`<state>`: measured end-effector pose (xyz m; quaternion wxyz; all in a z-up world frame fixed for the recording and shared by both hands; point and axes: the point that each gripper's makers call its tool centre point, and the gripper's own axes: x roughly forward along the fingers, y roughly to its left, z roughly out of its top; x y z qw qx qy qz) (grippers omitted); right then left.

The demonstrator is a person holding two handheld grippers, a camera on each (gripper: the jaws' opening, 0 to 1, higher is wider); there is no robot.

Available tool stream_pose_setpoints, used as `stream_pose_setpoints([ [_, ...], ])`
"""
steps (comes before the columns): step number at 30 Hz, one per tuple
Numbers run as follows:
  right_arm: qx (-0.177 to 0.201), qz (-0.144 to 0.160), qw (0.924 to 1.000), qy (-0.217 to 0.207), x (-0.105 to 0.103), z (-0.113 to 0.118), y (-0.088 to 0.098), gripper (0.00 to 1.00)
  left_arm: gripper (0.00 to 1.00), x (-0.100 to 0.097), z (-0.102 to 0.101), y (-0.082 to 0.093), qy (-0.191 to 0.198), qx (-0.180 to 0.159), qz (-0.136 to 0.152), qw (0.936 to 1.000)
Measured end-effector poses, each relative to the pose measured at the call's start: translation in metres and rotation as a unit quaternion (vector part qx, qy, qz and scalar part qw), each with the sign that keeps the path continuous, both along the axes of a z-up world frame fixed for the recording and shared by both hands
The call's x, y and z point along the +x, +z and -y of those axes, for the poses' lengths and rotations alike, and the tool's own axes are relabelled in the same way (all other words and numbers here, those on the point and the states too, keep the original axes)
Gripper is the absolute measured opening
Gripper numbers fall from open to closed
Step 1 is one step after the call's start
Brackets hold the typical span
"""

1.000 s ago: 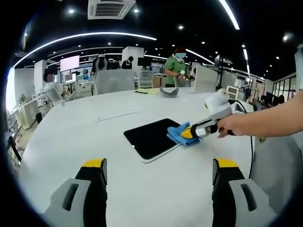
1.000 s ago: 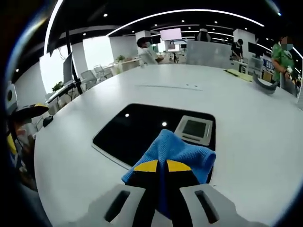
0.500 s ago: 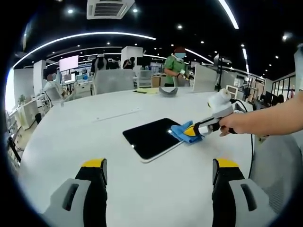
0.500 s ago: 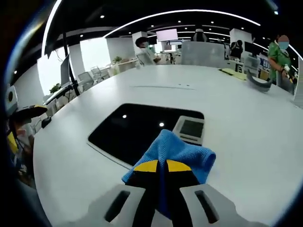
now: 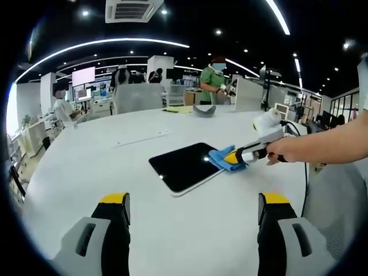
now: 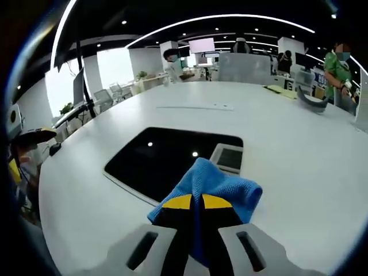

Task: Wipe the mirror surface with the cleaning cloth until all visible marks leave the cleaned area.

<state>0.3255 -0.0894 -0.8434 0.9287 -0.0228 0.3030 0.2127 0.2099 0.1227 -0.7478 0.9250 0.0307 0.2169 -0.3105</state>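
Left tongs (image 5: 192,221) low over the white counter (image 5: 86,167), jaws spread wide apart and gripping nothing. Dark mirror (image 5: 184,167) flat mid-counter, with the right tongs (image 5: 234,156) reaching in from a bare hand (image 5: 282,152), clamped on the blue cleaning cloth (image 5: 223,160) pressed at the mirror's right edge. Grey curved object (image 5: 205,111) farther back, well apart from the mirror.

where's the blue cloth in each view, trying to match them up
Left gripper view: the cloth sits right of centre, at the mirror's right edge, pinched by the right gripper reaching in from the right.
Right gripper view: the cloth is low and central, clamped in the closed jaws, its top overlapping the mirror.
Shared landmark: the dark mirror lying flat on the white table.
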Motion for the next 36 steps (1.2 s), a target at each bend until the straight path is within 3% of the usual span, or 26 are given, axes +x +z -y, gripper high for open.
stream_pose_setpoints([
  [16,-0.003,0.0,1.0,-0.002,0.002,0.0,0.0,0.0,0.93,0.0,-0.002,-0.001,0.002,0.001,-0.002,1.0],
  [36,-0.011,-0.001,0.9999,0.0,0.025,0.001,0.0,0.0,0.93,-0.001,-0.009,-0.004,0.012,0.004,-0.007,0.9999],
])
